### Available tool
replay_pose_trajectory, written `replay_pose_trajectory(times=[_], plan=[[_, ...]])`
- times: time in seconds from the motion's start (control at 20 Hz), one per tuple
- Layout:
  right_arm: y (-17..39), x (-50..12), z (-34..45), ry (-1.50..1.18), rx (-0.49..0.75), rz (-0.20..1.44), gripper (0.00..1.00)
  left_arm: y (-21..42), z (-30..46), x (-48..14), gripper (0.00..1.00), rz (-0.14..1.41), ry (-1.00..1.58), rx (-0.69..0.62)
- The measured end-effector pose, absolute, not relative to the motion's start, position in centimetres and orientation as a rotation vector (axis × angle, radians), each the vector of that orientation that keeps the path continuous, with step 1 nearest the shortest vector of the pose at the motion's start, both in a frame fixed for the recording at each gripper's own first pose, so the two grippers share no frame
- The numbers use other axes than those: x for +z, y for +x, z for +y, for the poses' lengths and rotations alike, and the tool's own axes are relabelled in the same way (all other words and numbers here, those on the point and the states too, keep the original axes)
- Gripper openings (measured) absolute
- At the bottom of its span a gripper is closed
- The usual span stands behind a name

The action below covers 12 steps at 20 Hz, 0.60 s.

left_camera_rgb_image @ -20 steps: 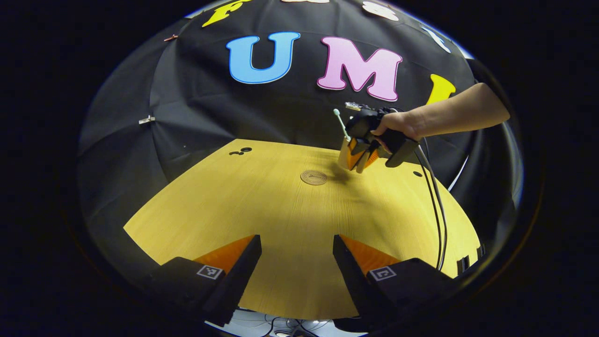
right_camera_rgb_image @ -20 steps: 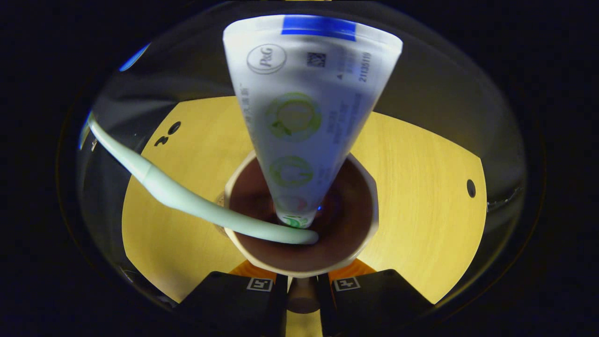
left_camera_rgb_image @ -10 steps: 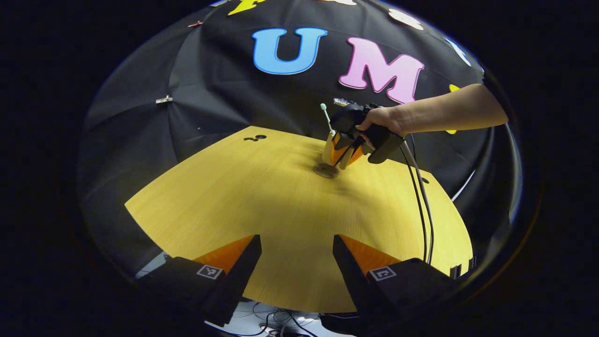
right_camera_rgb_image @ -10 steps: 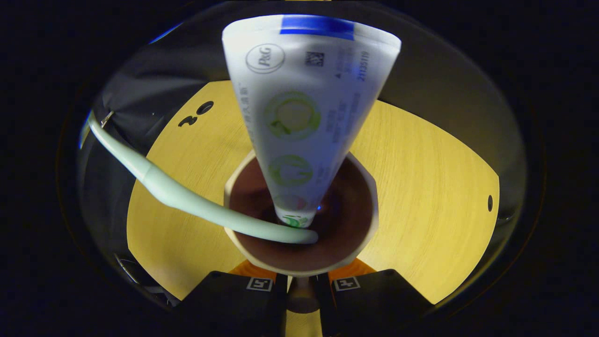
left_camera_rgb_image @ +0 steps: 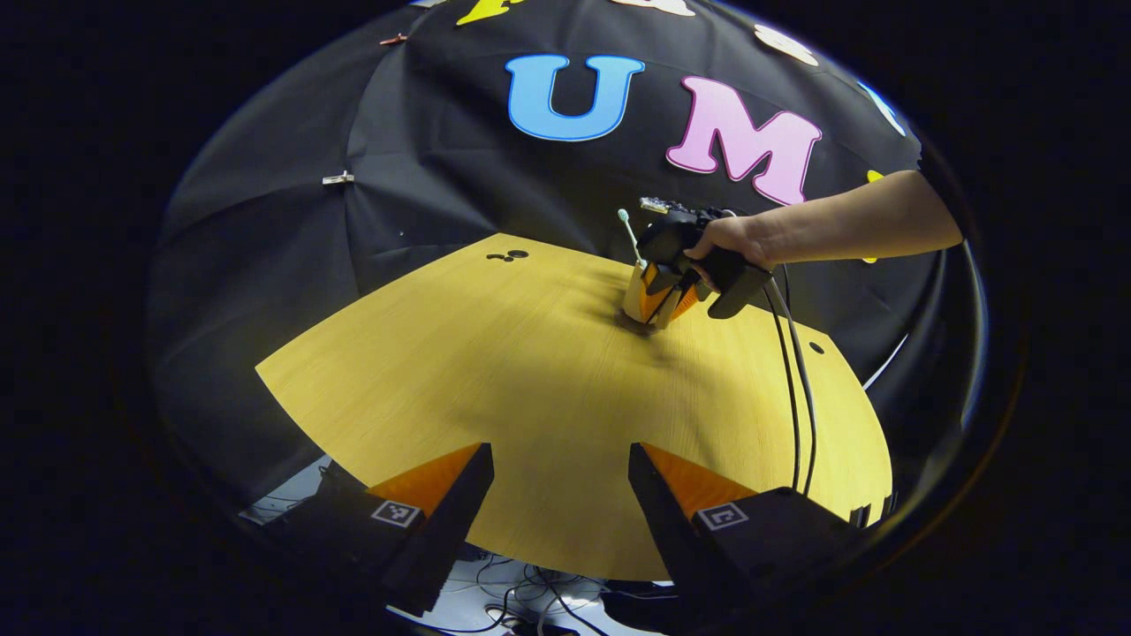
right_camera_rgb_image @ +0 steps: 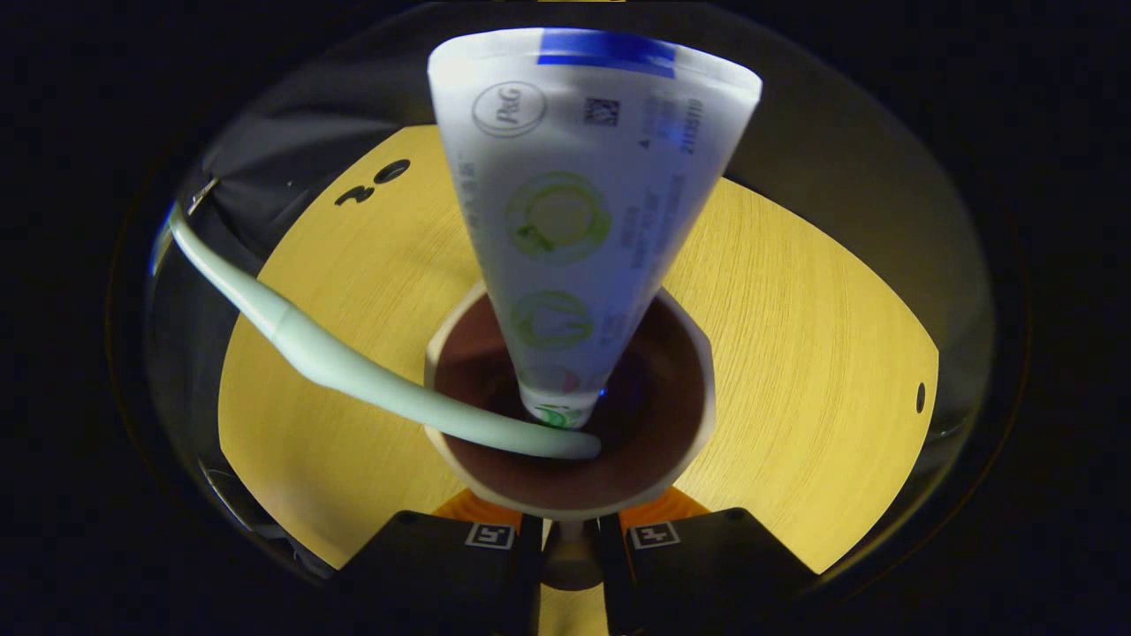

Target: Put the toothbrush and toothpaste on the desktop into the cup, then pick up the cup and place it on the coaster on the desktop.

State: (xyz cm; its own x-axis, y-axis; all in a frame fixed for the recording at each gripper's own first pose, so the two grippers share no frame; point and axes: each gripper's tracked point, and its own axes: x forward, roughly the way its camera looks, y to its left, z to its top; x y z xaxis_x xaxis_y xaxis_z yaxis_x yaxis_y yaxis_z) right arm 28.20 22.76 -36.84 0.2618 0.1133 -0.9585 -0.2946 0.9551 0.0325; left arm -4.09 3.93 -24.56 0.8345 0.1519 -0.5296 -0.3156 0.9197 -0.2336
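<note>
Two grippers: right gripper [right_camera_rgb_image: 570, 530] clamped on cup [right_camera_rgb_image: 570, 481] handle, btm centre of right gripper view; left gripper [left_camera_rgb_image: 561, 481] jaws apart, nothing held, btm of left gripper view.
Cup pos: centre-right of left gripper view, on or just above desktop [left_camera_rgb_image: 530, 389]; coaster hidden under it, contact can't be told.
Step advice: cup to be lowered level, base centred on coaster, grip released only once seated.
Toothpaste [right_camera_rgb_image: 588, 221]: long axis upright, cap end down in cup.
Toothbrush [right_camera_rgb_image: 353, 371]: handle end in cup, leaning toward upper left.

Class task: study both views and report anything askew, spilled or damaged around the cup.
Nothing stands out. The toothpaste and toothbrush lean loosely inside the cup, nothing spilled. The right gripper holds the cup on the desktop.
</note>
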Motion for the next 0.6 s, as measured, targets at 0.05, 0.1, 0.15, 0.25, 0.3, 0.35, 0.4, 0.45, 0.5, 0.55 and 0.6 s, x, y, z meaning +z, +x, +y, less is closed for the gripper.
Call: replay_pose_trajectory(times=[0.05, 0.1, 0.15, 0.25, 0.3, 0.35, 0.4, 0.45, 0.5, 0.55, 0.6], plan=[[27.9, -37.1, 22.9, -0.15, 0.271, 1.288, 0.32, -4.2, 4.0, -24.6, 0.98, 0.532, -0.318, 0.254], [27.4, -37.1, 22.9, -0.138, 0.268, 1.305, 0.32, -4.2, 4.0, -24.6, 0.98, 0.531, -0.316, 0.254], [27.8, -37.1, 22.9, -0.131, 0.263, 1.285, 0.32, -4.3, 3.9, -24.6, 0.98, 0.53, -0.318, 0.254], [27.9, -36.8, 23.1, -0.129, 0.278, 1.272, 0.27, -4.5, 3.9, -24.7, 0.98, 0.531, -0.323, 0.254], [28.0, -36.6, 23.2, -0.117, 0.276, 1.271, 0.29, -4.6, 3.9, -24.8, 0.98, 0.535, -0.323, 0.257], [27.9, -36.6, 23.3, -0.101, 0.278, 1.272, 0.44, -4.7, 3.8, -24.9, 0.98, 0.538, -0.324, 0.258], [28.0, -36.2, 23.2, -0.099, 0.278, 1.264, 0.46, -4.8, 3.7, -24.8, 0.98, 0.539, -0.325, 0.258], [28.1, -35.9, 22.8, -0.109, 0.281, 1.248, 0.48, -4.7, 3.6, -24.9, 0.98, 0.539, -0.324, 0.256], [28.1, -35.3, 22.6, -0.11, 0.289, 1.238, 0.53, -4.7, 3.5, -24.7, 0.98, 0.538, -0.32, 0.253], [27.7, -34.7, 22.4, -0.106, 0.297, 1.232, 0.58, -4.6, 3.3, -24.5, 0.98, 0.536, -0.313, 0.249], [27.5, -33.9, 22.1, -0.095, 0.301, 1.212, 0.77, -4.6, 3.2, -24.2, 0.98, 0.531, -0.305, 0.242]])
